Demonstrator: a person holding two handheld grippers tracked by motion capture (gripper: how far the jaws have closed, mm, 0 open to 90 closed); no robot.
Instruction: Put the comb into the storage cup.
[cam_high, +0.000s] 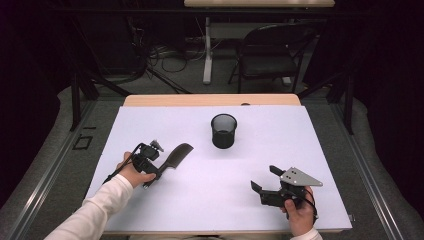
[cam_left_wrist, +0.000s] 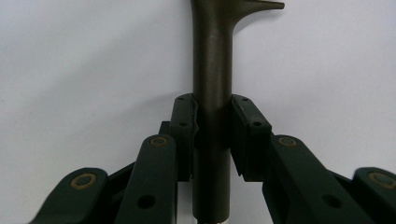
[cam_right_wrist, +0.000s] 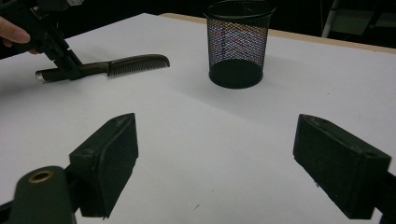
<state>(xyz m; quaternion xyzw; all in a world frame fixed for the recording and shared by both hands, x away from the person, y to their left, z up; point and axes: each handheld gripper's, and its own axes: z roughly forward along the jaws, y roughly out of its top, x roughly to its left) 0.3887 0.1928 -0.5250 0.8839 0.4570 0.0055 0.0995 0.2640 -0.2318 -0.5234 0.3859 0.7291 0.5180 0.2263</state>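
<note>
A dark comb (cam_high: 177, 154) lies at the left of the white table, its teeth end pointing up and right. My left gripper (cam_high: 159, 171) is shut on the comb's handle (cam_left_wrist: 212, 93), with both pads pressed against its sides. In the right gripper view the comb (cam_right_wrist: 135, 63) shows at the far left with the left gripper (cam_right_wrist: 70, 63) clamped on it. A black mesh cup (cam_high: 223, 130) stands upright near the table's middle, empty as far as I can see. My right gripper (cam_high: 265, 179) rests near the front right edge, jaws wide apart with nothing between them.
The white sheet (cam_high: 280, 145) covers most of the wooden table (cam_high: 210, 100). A black folding chair (cam_high: 270, 50) and a second table's leg (cam_high: 207, 50) stand on the floor beyond. Cables lie on the floor at the back left.
</note>
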